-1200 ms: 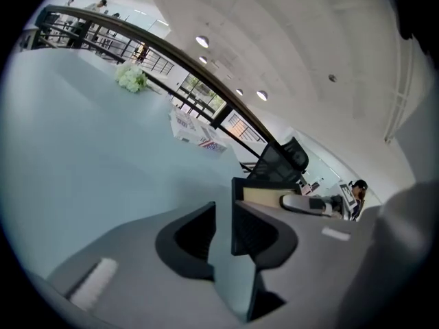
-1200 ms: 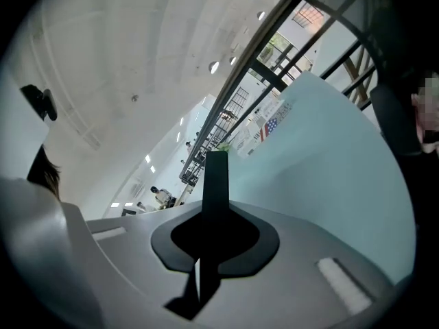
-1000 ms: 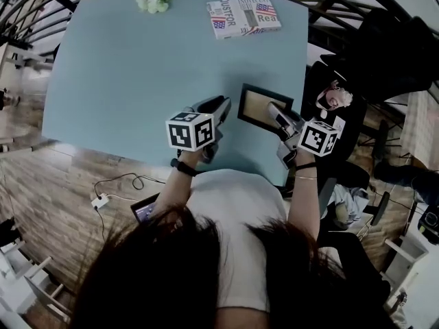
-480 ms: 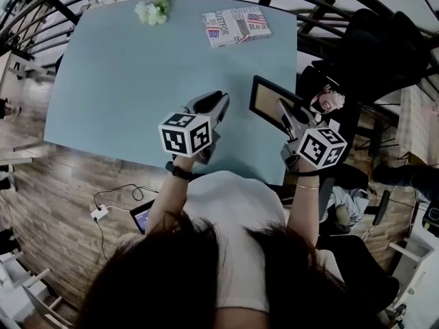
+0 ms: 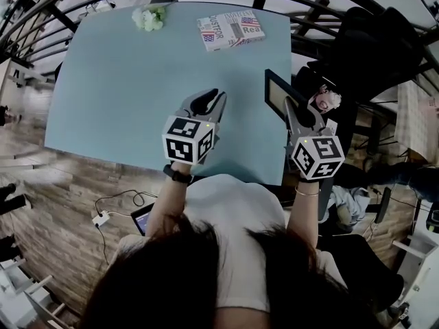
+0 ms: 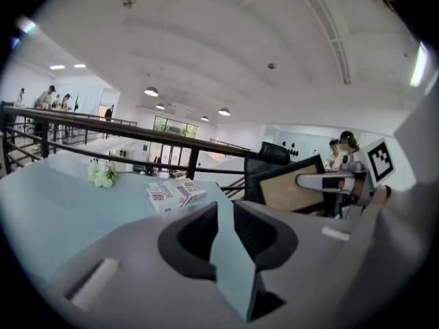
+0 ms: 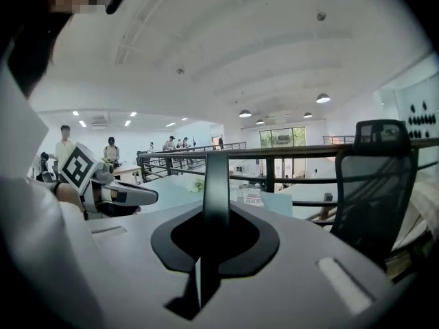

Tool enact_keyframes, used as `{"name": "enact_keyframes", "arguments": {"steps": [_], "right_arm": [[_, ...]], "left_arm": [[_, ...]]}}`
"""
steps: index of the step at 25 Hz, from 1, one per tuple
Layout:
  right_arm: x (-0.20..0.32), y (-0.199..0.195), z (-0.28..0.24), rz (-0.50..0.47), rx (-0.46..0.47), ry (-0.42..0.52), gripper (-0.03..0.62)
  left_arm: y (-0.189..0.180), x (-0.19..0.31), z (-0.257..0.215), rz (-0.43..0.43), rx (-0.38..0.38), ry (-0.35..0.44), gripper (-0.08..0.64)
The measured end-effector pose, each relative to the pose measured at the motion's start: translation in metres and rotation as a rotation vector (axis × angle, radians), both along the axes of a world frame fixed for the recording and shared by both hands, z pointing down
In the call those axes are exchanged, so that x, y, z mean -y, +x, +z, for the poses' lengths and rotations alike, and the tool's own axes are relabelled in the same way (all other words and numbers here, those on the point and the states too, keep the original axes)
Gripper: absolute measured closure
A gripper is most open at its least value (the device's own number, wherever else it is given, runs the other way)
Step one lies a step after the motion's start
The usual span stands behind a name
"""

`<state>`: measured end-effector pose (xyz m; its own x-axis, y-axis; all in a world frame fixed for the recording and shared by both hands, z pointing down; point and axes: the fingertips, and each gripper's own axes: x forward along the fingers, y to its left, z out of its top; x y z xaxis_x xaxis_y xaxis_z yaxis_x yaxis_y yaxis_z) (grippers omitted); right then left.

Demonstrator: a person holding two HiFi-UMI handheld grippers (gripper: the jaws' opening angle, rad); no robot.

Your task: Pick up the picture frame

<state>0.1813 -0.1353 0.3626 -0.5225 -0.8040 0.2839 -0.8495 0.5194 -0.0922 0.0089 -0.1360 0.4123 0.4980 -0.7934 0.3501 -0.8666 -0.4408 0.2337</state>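
My right tongs are clenched on one thin edge of the black-rimmed rectangular picture frame, held clear of the pale blue table, while my left tongs gape empty, and a one-edge pinch like this could let it swivel or slip.

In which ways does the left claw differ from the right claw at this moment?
The left claw has its jaws apart with nothing between them; the right claw is shut on the picture frame, which stands tilted off the surface. The left claw hangs over the blue table; the right claw is near that table's right edge. Both point forward, side by side.
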Motion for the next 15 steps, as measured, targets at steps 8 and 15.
{"name": "enact_keyframes", "arguments": {"steps": [8,15], "right_arm": [[0.006,0.012,0.003,0.034,-0.077,0.044,0.581],[0.014,0.015,0.007,0.037,-0.074,0.064,0.581]], "left_arm": [[0.000,0.008,-0.003,-0.003,0.129,0.067,0.434],[-0.002,0.012,-0.003,-0.009,0.153,0.106,0.478]]}}
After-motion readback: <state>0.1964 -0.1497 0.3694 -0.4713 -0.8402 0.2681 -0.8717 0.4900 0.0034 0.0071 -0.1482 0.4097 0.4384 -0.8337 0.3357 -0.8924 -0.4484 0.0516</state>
